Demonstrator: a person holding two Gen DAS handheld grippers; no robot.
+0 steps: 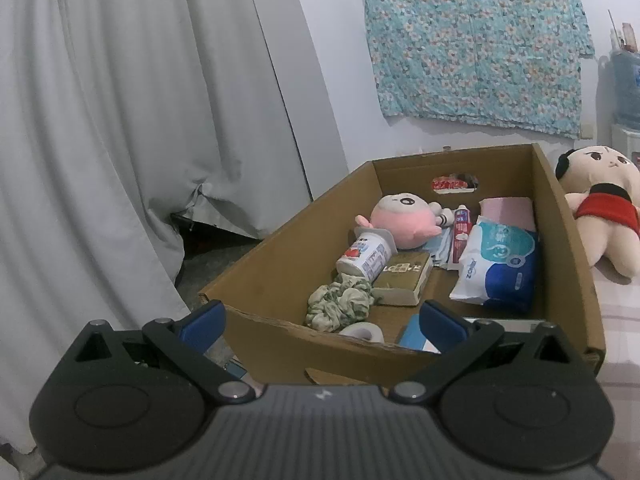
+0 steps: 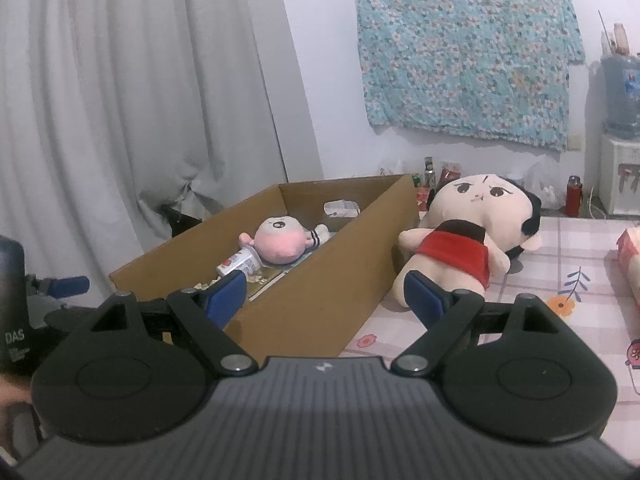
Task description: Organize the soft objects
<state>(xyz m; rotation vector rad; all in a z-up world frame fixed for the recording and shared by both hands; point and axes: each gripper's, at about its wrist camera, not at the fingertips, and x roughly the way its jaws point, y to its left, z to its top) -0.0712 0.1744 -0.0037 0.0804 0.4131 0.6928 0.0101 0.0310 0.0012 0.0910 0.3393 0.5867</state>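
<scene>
A cardboard box (image 1: 280, 248) (image 2: 320, 280) stands on a bed with a pink round plush (image 1: 400, 218) (image 2: 280, 238) inside, beside a green scrunchie (image 1: 340, 304), a wipes pack (image 1: 500, 268), a bottle (image 1: 366, 256) and a book (image 1: 404, 280). A large cream doll in a red top (image 1: 600, 208) (image 2: 460, 232) lies on the bed just right of the box. My left gripper (image 1: 322, 320) is open in front of the box's near wall. My right gripper (image 2: 324, 300) is open too, near the box's right wall, with the doll's leg by its right finger.
White curtains (image 1: 140, 120) hang at left. A floral cloth (image 1: 472, 40) is pinned on the wall. A water dispenser (image 2: 620, 120) and bottles (image 2: 574, 200) stand at the back right. The patterned bedsheet (image 2: 560, 300) spreads to the right, with a pink item (image 2: 628, 252) at its edge.
</scene>
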